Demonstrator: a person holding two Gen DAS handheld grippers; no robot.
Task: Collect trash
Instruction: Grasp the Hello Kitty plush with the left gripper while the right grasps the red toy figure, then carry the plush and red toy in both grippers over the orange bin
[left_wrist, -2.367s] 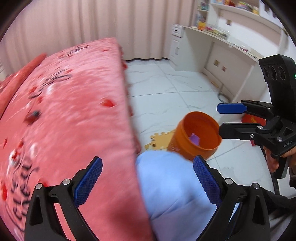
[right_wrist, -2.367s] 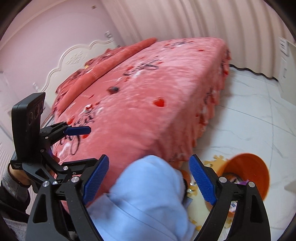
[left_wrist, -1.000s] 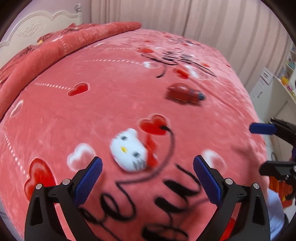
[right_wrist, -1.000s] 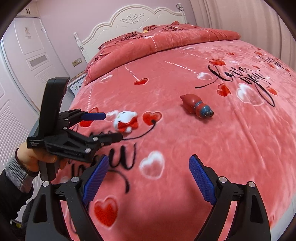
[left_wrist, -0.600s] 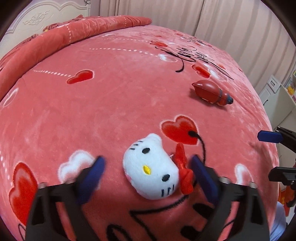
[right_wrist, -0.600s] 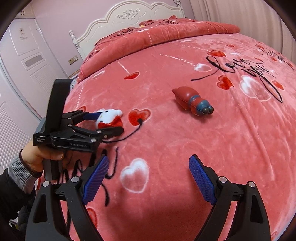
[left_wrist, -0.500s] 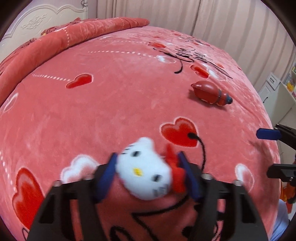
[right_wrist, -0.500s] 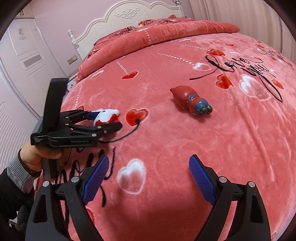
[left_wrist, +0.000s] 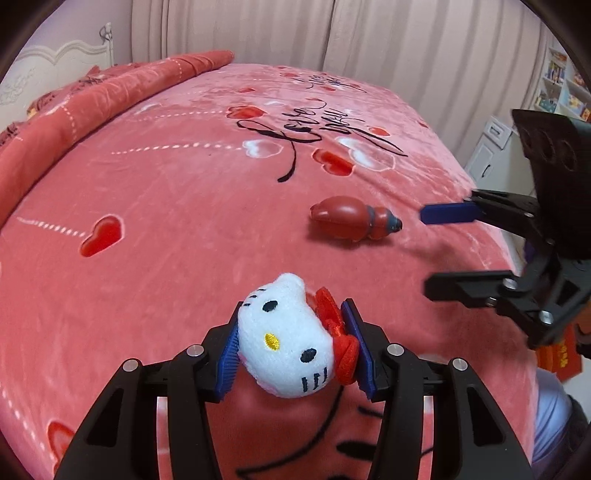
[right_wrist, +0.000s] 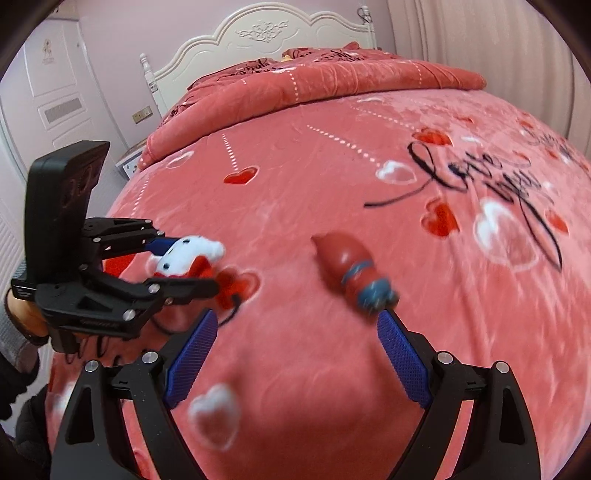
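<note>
A white plush cat head with a red bow (left_wrist: 284, 343) sits between the blue pads of my left gripper (left_wrist: 291, 314). The jaws are closing and the pads press its sides. The right wrist view shows the same plush (right_wrist: 188, 251) in the left gripper (right_wrist: 184, 266), just above the pink blanket (left_wrist: 166, 203). A red bottle-shaped toy with a blue tip (left_wrist: 347, 218) lies on the blanket further right. My right gripper (right_wrist: 297, 321) is open, its right fingertip close by the toy's (right_wrist: 347, 266) blue end, nothing between the pads. The right gripper (left_wrist: 428, 251) also shows at the left wrist view's right edge.
A folded red quilt (left_wrist: 92, 99) lies along the bed's head end, below a white headboard (right_wrist: 273, 33). Curtains (left_wrist: 369, 44) hang behind the bed. A white door (right_wrist: 48, 74) is at the left, shelves and a cabinet (left_wrist: 561, 92) at the right.
My left gripper went from wide open above the blanket to closed around the plush cat head. My right gripper slid across the bed towards the red toy, which now lies near its right fingertip.
</note>
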